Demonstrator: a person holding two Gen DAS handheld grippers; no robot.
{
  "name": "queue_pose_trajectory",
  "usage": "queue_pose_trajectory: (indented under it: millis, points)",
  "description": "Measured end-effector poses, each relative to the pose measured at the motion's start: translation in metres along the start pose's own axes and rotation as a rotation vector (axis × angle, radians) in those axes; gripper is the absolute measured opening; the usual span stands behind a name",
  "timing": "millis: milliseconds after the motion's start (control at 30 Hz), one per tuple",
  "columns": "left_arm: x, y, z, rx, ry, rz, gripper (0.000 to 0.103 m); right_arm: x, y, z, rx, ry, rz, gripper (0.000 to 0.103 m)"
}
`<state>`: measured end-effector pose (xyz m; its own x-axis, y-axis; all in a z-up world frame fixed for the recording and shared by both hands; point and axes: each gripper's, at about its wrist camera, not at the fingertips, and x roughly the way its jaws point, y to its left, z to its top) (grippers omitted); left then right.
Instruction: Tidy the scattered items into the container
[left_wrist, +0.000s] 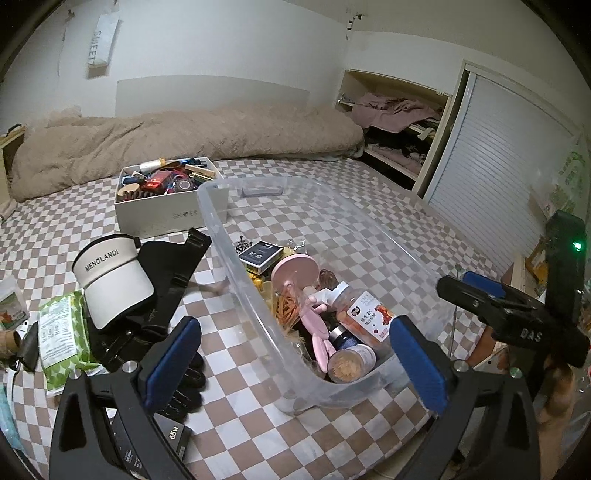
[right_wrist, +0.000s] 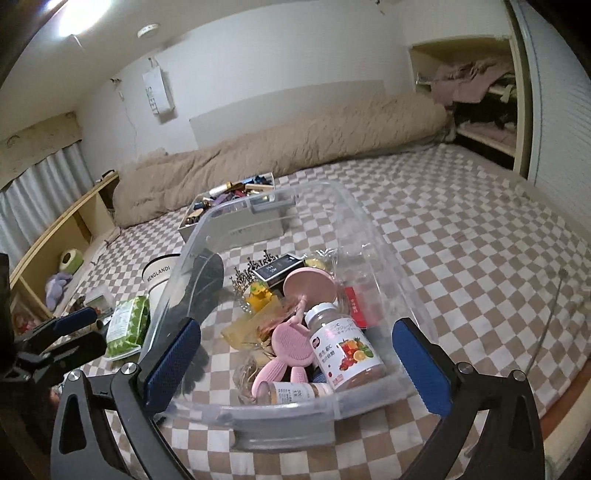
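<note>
A clear plastic bin (left_wrist: 218, 221) stands on the checkered bed. It holds a pink hand fan (left_wrist: 293, 269), a fruit-label bottle (left_wrist: 369, 314), a toothpick jar (left_wrist: 351, 363), a dark box (left_wrist: 260, 253) and other bits. My left gripper (left_wrist: 295, 365) is open over the bin's near corner, its pads touching nothing. My right gripper (right_wrist: 297, 363) is open above the bin's near wall (right_wrist: 280, 410), over the bottle (right_wrist: 343, 350) and a pink comb (right_wrist: 286, 341). Left of the bin lie a white MENGLANDI visor (left_wrist: 110, 277), a green wipes pack (left_wrist: 62, 332) and black gloves (left_wrist: 184, 384).
A white shoebox (left_wrist: 162, 216) full of small items sits behind the bin, and a beige duvet (left_wrist: 184, 136) lies along the wall. A black strap bag (left_wrist: 173, 273) and a 65W box (left_wrist: 173, 439) lie near my left fingers. The right gripper (left_wrist: 456, 282) hangs at the bin's right side.
</note>
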<state>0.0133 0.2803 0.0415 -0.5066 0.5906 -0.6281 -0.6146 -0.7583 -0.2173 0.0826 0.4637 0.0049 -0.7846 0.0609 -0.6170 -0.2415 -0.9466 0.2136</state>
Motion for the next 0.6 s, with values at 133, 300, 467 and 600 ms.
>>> queue_pose_trajectory:
  millis: [133, 300, 467, 600]
  points:
    - [-0.009, 0.001, -0.004, 0.005, -0.017, 0.008, 0.103, -0.013, 0.007, -0.009, 0.001, -0.046, -0.001, 0.103]
    - [-0.02, 0.005, -0.01, -0.006, -0.033, 0.011, 0.103, -0.023, 0.023, -0.024, -0.036, -0.072, -0.031, 0.103]
    - [-0.03, 0.013, -0.016, -0.018, -0.038, 0.008, 0.103, -0.032, 0.036, -0.037, -0.051, -0.084, -0.057, 0.103]
    - [-0.038, 0.019, -0.024, -0.023, -0.044, 0.019, 0.103, -0.04, 0.044, -0.044, -0.063, -0.098, -0.082, 0.103]
